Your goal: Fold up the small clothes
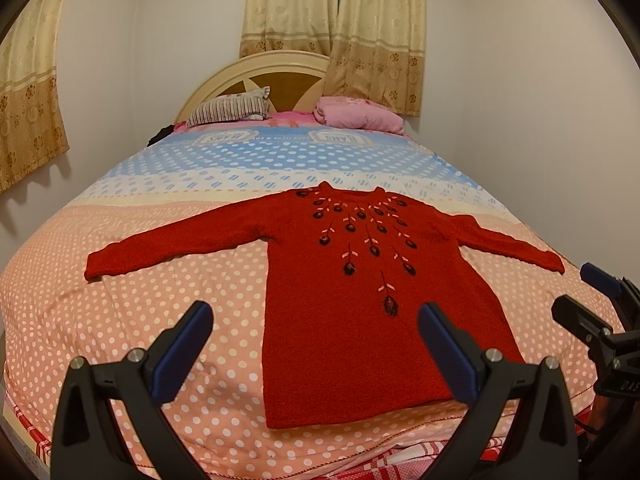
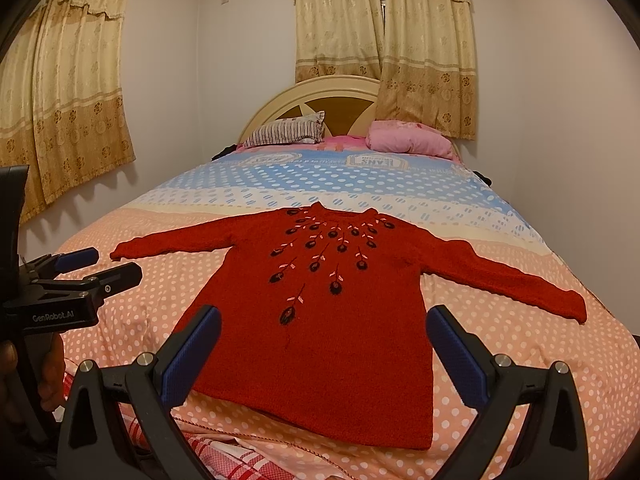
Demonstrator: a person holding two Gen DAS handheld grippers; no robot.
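Lying flat on polka-dot bedspread (image 1: pixel 168 300), red sweater (image 1: pixel 344 312), sleeves spread, dark embroidered flowers

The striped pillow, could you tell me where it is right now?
The striped pillow lies at the bed's far end, left of the pink pillow, against the headboard.

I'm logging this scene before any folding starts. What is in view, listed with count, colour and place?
sweater: 1, red with dark embroidery, flat on bedspread, sleeves spread
bedspread: 1, peach and blue, dotted, covers bed
striped pillow: 1, by headboard, left
pink pillow: 1, by headboard, right
headboard: 1, cream and brown
curtains: beige, behind bed and on left wall
left gripper: black, blue pads, open
right gripper: same, open
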